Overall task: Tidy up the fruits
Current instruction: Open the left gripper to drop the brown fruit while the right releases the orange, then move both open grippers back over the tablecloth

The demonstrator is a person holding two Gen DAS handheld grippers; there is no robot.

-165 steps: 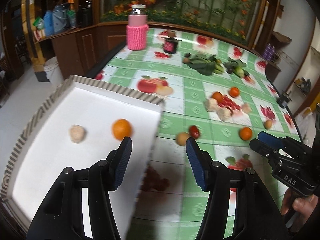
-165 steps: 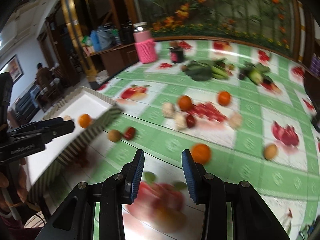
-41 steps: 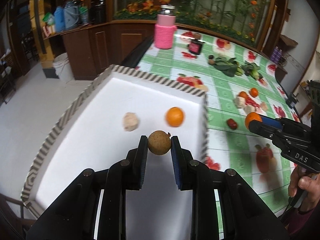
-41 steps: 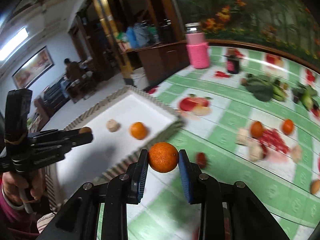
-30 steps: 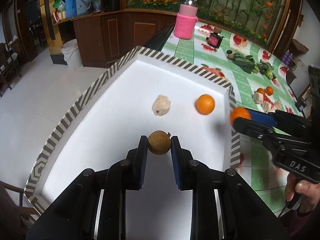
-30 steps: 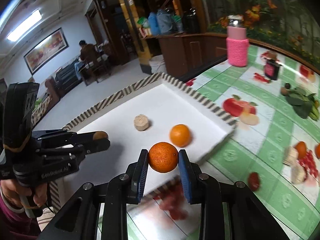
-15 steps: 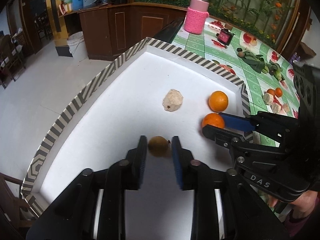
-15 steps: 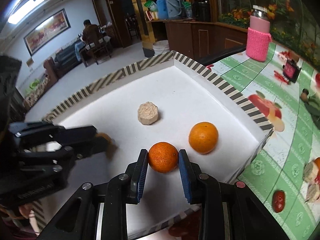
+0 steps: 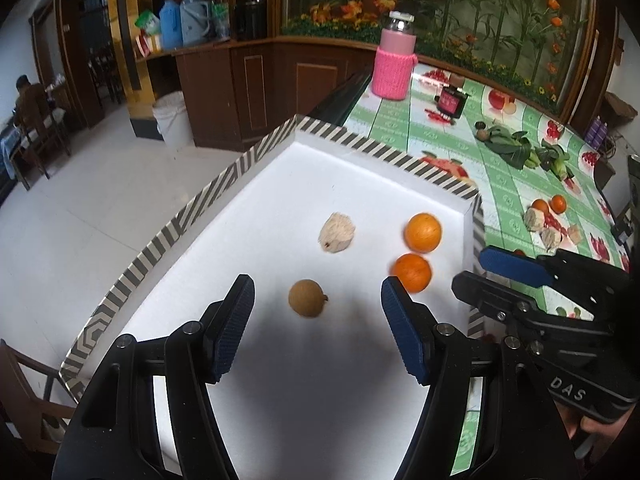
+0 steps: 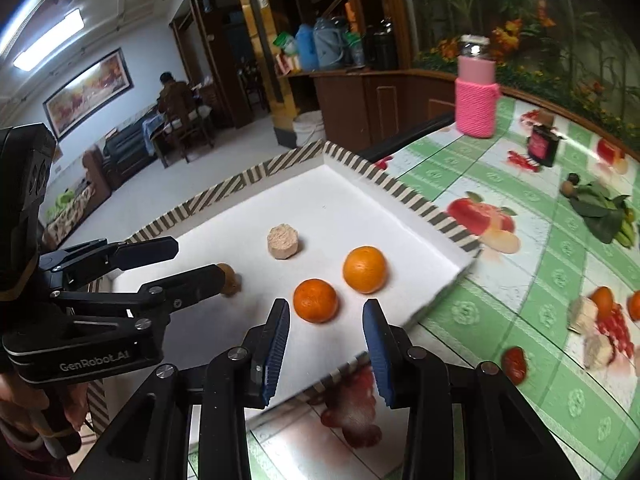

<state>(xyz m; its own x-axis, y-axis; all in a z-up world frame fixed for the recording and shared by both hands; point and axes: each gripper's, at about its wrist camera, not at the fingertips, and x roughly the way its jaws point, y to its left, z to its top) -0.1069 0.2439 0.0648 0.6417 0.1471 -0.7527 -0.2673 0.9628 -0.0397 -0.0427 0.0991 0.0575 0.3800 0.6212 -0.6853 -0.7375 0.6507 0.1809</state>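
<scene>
We see a white tray [image 9: 360, 184] with a striped rim at the edge of the bench [image 10: 520, 280]. Our left gripper [image 9: 318, 300] is opening its fingers, released from a brown fruit [image 9: 306, 298] lying on the tray. Our right gripper [image 10: 326, 320] is opening too, its orange [image 10: 315, 300] resting free on the tray beside another orange [image 10: 365, 263].
</scene>
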